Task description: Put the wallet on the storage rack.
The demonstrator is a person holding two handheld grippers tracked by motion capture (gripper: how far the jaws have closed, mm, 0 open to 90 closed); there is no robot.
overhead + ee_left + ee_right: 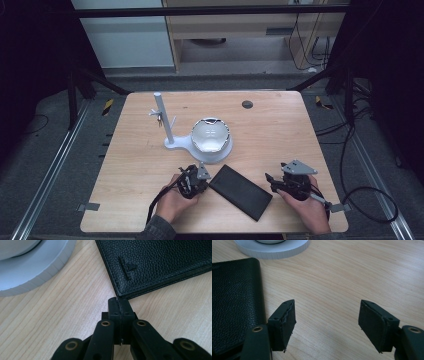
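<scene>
Lying flat on the wooden desk [280, 120], a black leather wallet [240, 191] is seen between the two hands in the high view, set at a slant with one end toward the white stand and the other toward the near edge. The left claw [199, 176] is held just beside the wallet's upper left end; in the left gripper view its jaws are pressed together with nothing between them, and their tips are placed right at the wallet's corner [120, 293], whether touching it or just short of it cannot be told. An embossed mark is visible on the grained leather near that corner. The right claw [270, 179] is held near the wallet's right side, apart from it. In the right gripper view its jaws are spread wide with only bare desk between them, and the wallet [235, 302] is seen beside the left-hand pad [288, 322], close to it but not gripped. Behind the wallet, a white bowl [211, 134] is set on the round base of a white stand [172, 142], from which an upright post with short pegs rises. The base's rim [37, 267] is shown near the wallet in both gripper views.
</scene>
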